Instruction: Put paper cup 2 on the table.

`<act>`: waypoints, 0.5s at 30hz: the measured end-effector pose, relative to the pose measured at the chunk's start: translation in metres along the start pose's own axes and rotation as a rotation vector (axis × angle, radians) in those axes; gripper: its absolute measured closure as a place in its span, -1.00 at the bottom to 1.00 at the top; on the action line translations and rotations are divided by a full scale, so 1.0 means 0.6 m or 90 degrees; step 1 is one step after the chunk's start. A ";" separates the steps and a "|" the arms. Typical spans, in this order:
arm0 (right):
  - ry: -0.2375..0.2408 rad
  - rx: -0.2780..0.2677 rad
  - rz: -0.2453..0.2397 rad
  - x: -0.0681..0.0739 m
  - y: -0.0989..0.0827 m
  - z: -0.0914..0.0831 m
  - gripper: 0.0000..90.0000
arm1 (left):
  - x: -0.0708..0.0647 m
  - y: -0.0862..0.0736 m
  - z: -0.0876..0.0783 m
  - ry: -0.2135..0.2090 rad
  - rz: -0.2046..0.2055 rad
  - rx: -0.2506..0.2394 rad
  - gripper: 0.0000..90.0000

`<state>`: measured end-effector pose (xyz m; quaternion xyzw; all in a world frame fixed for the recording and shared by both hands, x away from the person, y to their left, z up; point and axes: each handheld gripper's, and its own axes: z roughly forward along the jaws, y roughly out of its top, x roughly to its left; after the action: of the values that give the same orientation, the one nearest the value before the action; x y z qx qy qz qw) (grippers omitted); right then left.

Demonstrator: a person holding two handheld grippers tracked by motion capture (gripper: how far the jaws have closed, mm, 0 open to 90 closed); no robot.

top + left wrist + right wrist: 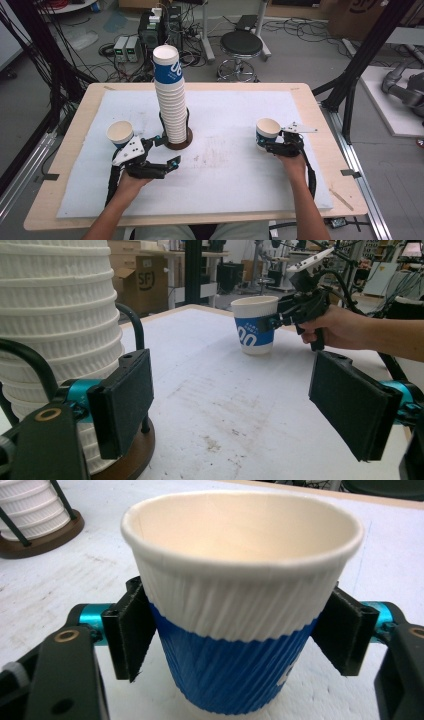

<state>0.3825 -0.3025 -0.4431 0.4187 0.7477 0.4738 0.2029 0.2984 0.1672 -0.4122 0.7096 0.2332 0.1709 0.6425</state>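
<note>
Standing on the white mat is a paper cup, right way up, near the table's right side. It has nothing in it. Its inside is a plain creamy colour. Its top edge is rolled into a round lip. The outside has little slanted ridges, white at the top and blue lower down.

The right gripper has this cup between its two black pads. The pads sit right at the cup's sides, low on the blue part. The cup is still nice and round, not squashed, so the grip looks loose and let go.

The left gripper holds nothing. Its flat black pads are spread wide apart, just beside the tall stack of cups. Many ridged white cups sit one inside another there, and the top one has a blue band. The stack leans a little. It stands on a round brown base with thin black rods going up around it.

A second single cup stands just left of the left gripper. It is empty too.

The mat looks soft and has some grey smudges in the middle. Under it is a pale wooden table with rounded corners.
</note>
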 end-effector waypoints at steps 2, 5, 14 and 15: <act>-0.001 0.009 0.000 0.000 -0.002 -0.003 -0.50 | -0.001 0.000 0.001 -0.002 0.001 0.001 -0.60; -0.005 0.036 0.000 0.001 -0.007 -0.004 -0.60 | -0.001 0.000 0.003 -0.004 0.003 0.002 -0.60; -0.018 0.037 -0.004 0.009 -0.007 -0.022 -0.61 | 0.000 0.000 0.000 -0.008 0.000 0.000 -0.61; -0.013 0.030 -0.007 0.010 -0.009 -0.026 -0.61 | 0.000 0.000 0.000 -0.007 -0.002 0.000 -0.62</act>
<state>0.3661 -0.3073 -0.4398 0.4240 0.7587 0.4509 0.2032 0.2986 0.1674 -0.4121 0.7100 0.2309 0.1656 0.6443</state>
